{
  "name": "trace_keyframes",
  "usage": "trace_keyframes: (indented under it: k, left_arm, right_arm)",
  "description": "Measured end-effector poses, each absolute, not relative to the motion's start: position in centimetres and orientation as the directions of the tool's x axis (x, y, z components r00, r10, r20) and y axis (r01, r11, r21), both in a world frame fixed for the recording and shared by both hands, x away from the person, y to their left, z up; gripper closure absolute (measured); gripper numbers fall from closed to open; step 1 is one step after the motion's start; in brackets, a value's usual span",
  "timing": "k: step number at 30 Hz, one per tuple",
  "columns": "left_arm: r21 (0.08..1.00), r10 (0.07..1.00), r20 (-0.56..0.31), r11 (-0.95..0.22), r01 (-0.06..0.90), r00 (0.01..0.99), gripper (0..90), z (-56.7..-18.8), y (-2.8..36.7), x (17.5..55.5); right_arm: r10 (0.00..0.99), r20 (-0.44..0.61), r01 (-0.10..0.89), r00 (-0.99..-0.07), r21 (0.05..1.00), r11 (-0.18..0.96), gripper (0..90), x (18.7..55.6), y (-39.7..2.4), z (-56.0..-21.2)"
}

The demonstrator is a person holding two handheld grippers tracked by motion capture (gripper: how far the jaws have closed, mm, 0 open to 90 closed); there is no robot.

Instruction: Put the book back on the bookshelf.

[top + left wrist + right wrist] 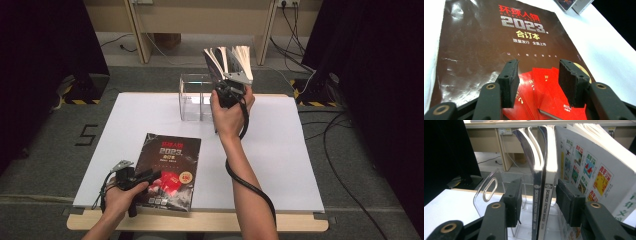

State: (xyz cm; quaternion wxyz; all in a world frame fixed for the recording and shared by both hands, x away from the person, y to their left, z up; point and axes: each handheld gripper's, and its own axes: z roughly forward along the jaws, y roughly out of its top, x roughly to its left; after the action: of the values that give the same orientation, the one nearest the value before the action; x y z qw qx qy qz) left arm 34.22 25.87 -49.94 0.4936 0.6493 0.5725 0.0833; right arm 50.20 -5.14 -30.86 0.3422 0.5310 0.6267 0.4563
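Observation:
A dark magazine (167, 170) with red and white print lies flat at the table's front left. My left gripper (150, 176) hovers low over its near end, open, nothing between the jaws; the left gripper view shows the cover (486, 45) beyond the gripper (537, 75). Upright magazines (227, 60) fan out of a clear acrylic holder (195, 95) at the table's far middle. My right gripper (231, 80) reaches in from the near side. Its jaws (537, 200) straddle two thin spines (549, 170), with a gap beside the left pad, so it is open.
A thicker magazine with a colourful back cover (589, 170) leans to the right of the spines. The holder's clear divider (486, 192) stands left of the jaws. The white tabletop (280, 150) spreads to the right. Cables and desk legs lie on the floor beyond.

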Motion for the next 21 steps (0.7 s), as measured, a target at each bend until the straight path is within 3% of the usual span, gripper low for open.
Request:
trace_keyframes:
  k: [21]
  left_arm:
    - [0.742, 0.829, -0.451, 0.141, 0.656, 0.332, 49.7, -49.8, 25.9, 34.2]
  right_arm:
    - [0.969, 0.071, 0.370, -0.239, 0.929, 0.024, 55.6, 48.2, -6.3, -32.1]
